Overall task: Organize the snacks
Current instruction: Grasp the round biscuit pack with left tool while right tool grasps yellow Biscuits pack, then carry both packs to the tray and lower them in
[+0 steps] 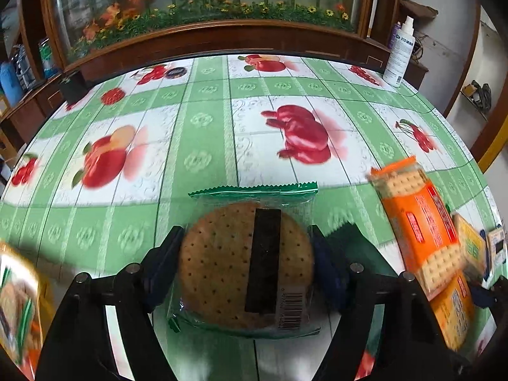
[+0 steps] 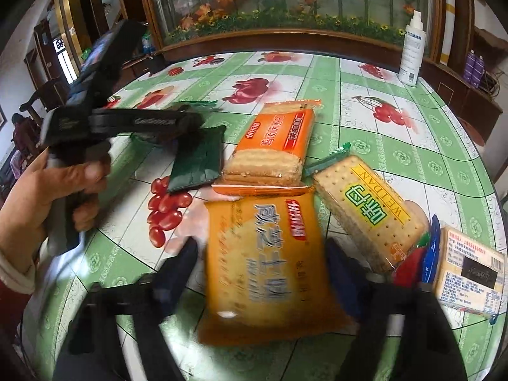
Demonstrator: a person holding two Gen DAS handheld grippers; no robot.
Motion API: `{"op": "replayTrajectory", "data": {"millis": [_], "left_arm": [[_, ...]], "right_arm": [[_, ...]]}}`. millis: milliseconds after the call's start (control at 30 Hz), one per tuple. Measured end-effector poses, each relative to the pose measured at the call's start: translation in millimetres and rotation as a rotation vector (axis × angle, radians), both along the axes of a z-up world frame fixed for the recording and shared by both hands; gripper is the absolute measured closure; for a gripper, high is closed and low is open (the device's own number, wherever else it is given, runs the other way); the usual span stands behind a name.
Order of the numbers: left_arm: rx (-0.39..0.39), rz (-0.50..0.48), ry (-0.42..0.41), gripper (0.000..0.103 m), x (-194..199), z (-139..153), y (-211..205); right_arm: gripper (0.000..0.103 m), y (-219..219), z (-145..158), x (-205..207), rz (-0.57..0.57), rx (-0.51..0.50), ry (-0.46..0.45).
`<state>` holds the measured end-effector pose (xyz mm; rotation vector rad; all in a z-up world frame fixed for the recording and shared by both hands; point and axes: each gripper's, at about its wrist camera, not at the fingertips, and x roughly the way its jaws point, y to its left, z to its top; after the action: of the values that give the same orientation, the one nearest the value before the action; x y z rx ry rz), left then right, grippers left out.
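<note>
My left gripper (image 1: 246,266) pinches the round biscuit (image 1: 244,266), my right gripper (image 2: 260,270) straddles the yellow pack (image 2: 263,270) unclamped; squeeze harder and biscuits may crack.

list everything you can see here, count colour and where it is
round biscuit pack: 1, clear wrapper with green edges, brown biscuit, between the left gripper's fingers
yellow-orange biscuit pack: 1, between the right gripper's fingers
orange cracker pack: 1, just beyond the yellow-orange one
WEIDAN cracker pack: 1, clear with yellow-green label, right of centre
dark green packet: 1, left of the orange pack
labelled pale pack: 1, far right
spray bottle: 1, white, far table edge
tablecloth: 1, green and white, fruit prints
left gripper: 1, black, pads against the round pack
right gripper: 1, black, astride the pack; contact blurred
hand: 1, holding the left gripper's handle
</note>
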<state>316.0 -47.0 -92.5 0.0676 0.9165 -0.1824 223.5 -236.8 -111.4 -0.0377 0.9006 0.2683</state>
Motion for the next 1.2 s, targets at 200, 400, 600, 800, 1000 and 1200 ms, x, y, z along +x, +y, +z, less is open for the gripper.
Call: {"op": "replayTrajectory", "data": {"millis": [200,400,600,800,1000,1200], "left_arm": [[-0.031,0.011,-0.054,0.027,-52,19,14],[-0.032,0.055,-0.124,0.027,-110,44,41],[0.002,0.146,-0.172,0.027,-159,60,76],[0.042,0.22,-0.202,0.027,-198,65,104],[0.057,0.278,-0.24,0.027,-223,75,130],[0.055,0.328,-0.262,0.027,-237,80,152]], "right_arm": [[0.032,3,4,-8,0.009,-0.006,-0.027],[0.032,10,15,-25,0.043,0.045,-0.051],[0.032,20,35,-64,0.059,0.157,-0.114],[0.033,51,64,-94,0.12,0.195,-0.185],[0.033,94,88,-112,0.204,0.191,-0.239],[0.033,133,95,-122,0.278,0.182,-0.253]]}}
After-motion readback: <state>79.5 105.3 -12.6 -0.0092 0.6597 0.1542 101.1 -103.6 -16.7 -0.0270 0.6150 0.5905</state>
